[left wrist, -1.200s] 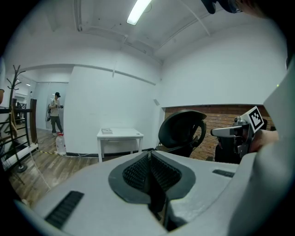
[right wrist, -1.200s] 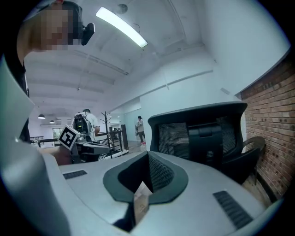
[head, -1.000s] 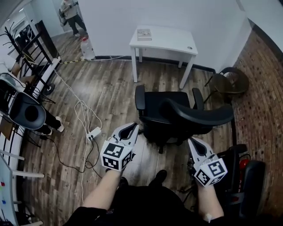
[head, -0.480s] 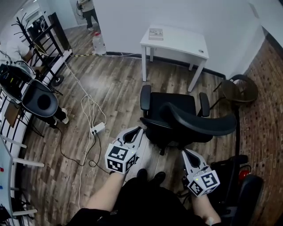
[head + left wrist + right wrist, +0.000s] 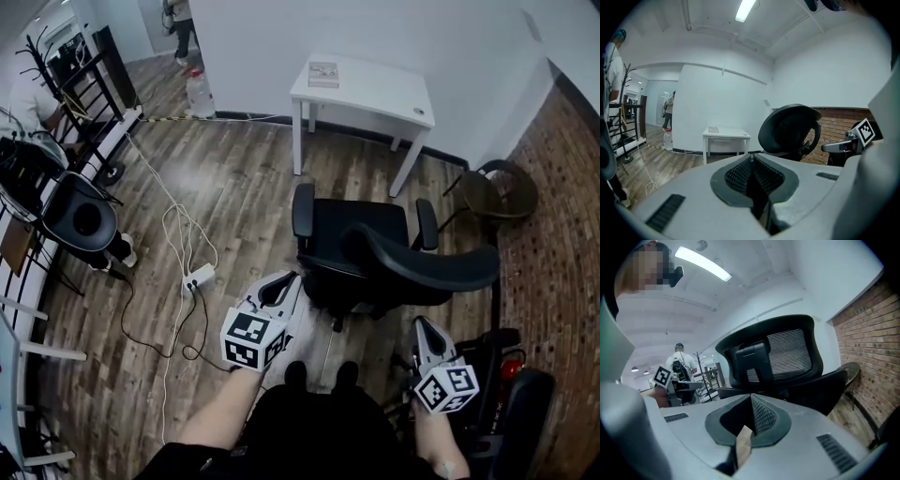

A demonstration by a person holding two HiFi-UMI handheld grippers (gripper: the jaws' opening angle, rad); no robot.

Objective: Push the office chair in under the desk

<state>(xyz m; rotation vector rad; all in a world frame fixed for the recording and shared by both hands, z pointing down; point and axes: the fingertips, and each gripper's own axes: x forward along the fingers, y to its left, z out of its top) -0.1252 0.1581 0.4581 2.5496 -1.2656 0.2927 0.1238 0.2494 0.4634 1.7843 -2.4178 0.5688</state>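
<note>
A power strip [image 5: 199,278] and its cables lie on the wood floor at the left. The left gripper [image 5: 284,278] hovers beside the office chair [image 5: 375,248], its jaws pressed together with nothing between them. The chair stands out on the floor, well apart from the white desk [image 5: 375,94] against the far wall, its backrest toward the person. A booklet [image 5: 323,73] lies on the desk's surface. The right gripper [image 5: 424,325] hangs below the backrest's right end, apart from it, jaws likewise pressed together and holding nothing.
</note>
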